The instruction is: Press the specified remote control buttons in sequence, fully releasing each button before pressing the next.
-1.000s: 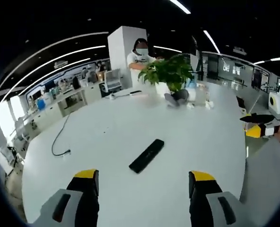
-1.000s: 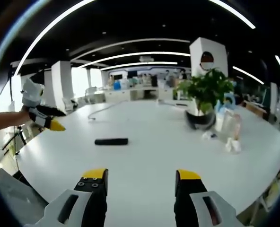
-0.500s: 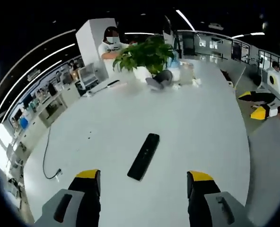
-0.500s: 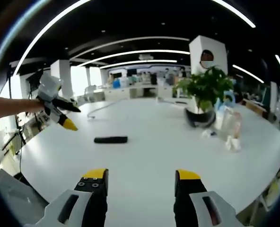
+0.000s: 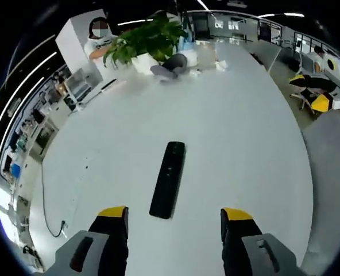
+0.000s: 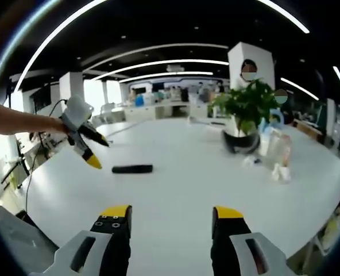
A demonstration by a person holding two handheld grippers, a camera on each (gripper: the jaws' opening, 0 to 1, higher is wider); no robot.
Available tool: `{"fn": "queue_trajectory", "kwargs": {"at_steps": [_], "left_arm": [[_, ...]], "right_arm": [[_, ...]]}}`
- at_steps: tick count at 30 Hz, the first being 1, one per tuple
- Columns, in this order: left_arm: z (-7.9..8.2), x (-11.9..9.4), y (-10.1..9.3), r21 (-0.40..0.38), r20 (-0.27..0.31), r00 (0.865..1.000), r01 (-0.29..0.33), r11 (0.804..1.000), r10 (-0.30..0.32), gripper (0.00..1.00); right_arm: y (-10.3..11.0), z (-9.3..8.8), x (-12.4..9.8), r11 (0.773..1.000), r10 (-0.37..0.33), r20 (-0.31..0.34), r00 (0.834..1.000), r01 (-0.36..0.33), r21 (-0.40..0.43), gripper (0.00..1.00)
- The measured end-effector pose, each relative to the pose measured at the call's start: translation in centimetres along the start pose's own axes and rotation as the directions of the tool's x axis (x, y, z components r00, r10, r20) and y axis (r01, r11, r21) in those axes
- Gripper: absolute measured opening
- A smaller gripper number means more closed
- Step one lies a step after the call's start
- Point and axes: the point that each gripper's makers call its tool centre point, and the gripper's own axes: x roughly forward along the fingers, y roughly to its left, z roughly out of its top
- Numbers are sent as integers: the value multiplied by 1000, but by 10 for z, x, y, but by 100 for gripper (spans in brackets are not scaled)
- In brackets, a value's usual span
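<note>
From where I stand, the left gripper (image 6: pixel 89 150) hangs over the near end of the black remote control (image 5: pixel 167 179), jaws spread and empty, tips angled down, I'd guess so one tip can reach a button. The remote lies flat on the white table (image 5: pixel 244 138), apart from the potted plant (image 6: pixel 246 109) at the far side. The right gripper (image 6: pixel 171 221) waits low at the table's edge, jaws parted, holding nothing. Half a second ago the left one was farther from the remote and higher.

remote (image 5: pixel 167 179) buttons too small to read; cable (image 5: pixel 45 207) end possibly cut off.
</note>
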Motion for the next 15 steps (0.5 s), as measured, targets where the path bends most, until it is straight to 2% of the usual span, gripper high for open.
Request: {"fn": "queue_trajectory", "kwargs": {"at_steps": [8, 12, 15], "left_arm": [[-7, 28, 9, 10, -53, 998, 35, 999, -34, 57], [-15, 39, 7, 10, -90, 993, 71, 997, -70, 57], [-21, 47, 8, 34, -121, 990, 79, 996, -74, 56]], "right_arm": [[1, -2, 2, 1000, 4, -15, 1000, -4, -1, 53], [2, -3, 2, 1000, 5, -21, 1000, -5, -4, 53], [2, -4, 3, 1000, 4, -26, 1000, -5, -3, 53]]}}
